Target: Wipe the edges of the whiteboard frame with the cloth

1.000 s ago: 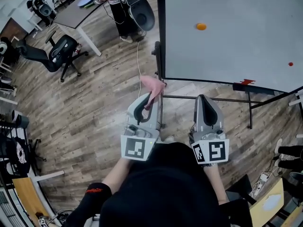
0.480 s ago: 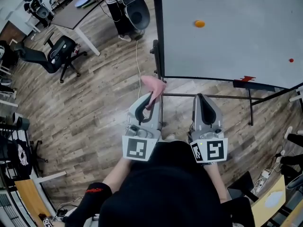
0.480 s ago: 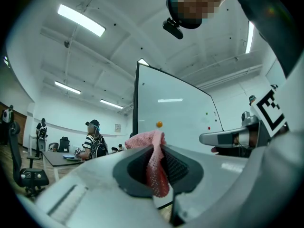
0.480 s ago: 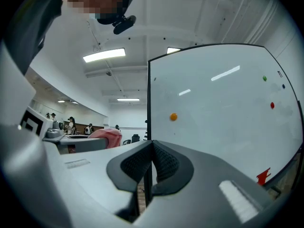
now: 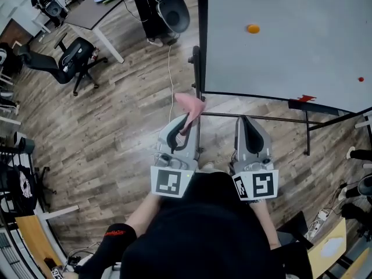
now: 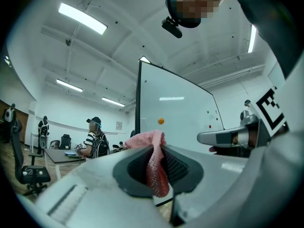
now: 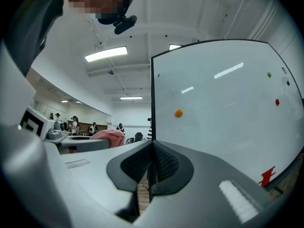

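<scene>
A whiteboard (image 5: 290,45) on a wheeled stand rises ahead of me, its dark frame edge (image 5: 200,39) running down the left side. My left gripper (image 5: 185,120) is shut on a pink cloth (image 5: 190,104), whose bunched end pokes out just short of the board's lower left corner. The cloth (image 6: 154,165) hangs between the dark pads in the left gripper view. To the right, my right gripper (image 5: 246,121) is shut and holds nothing, below the bottom frame edge. In the right gripper view the frame edge (image 7: 153,103) stands straight ahead of the closed jaws.
An orange magnet (image 5: 253,29), a red dot (image 5: 361,79) and a red mark (image 5: 303,99) sit on the board. The stand's crossbar (image 5: 256,118) runs under it. A desk (image 5: 93,13), office chairs (image 5: 70,60) and a standing person (image 5: 142,4) are at the far left on the wood floor.
The view has shifted slightly; both grippers stay side by side in nearly the same place, the left still holding the cloth near the board's lower left corner.
</scene>
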A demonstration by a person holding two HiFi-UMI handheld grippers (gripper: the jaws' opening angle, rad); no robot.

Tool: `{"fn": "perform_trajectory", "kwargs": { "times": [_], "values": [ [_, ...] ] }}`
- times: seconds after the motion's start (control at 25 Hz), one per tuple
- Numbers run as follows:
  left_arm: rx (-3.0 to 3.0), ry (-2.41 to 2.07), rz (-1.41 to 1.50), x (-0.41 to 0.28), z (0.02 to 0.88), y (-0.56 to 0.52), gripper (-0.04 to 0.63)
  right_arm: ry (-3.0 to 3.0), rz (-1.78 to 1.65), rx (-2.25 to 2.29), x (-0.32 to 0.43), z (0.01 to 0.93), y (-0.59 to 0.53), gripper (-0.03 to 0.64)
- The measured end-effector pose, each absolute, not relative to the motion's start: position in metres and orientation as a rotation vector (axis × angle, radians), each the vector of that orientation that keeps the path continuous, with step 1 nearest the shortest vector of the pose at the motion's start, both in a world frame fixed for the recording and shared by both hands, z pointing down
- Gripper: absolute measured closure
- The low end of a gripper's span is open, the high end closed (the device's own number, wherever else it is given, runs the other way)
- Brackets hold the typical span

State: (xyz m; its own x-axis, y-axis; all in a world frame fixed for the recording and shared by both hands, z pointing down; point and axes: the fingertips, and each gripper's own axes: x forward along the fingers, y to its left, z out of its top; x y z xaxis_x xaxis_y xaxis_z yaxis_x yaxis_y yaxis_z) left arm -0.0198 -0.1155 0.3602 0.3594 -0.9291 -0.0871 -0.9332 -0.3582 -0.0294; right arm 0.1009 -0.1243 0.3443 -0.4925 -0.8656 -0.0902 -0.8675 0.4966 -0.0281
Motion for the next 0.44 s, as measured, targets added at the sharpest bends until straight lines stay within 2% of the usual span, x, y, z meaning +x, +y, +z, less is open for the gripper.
{"fn": "perform_trajectory", "kwargs": {
  "times": [0.44],
  "values": [
    [-2.559,1.728,0.07,-0.0173,0.3701,-0.1151,0.568,2.657,0.007,-1.519,0.0943,0.3538,-0.1247,0.617]
  ]
}}
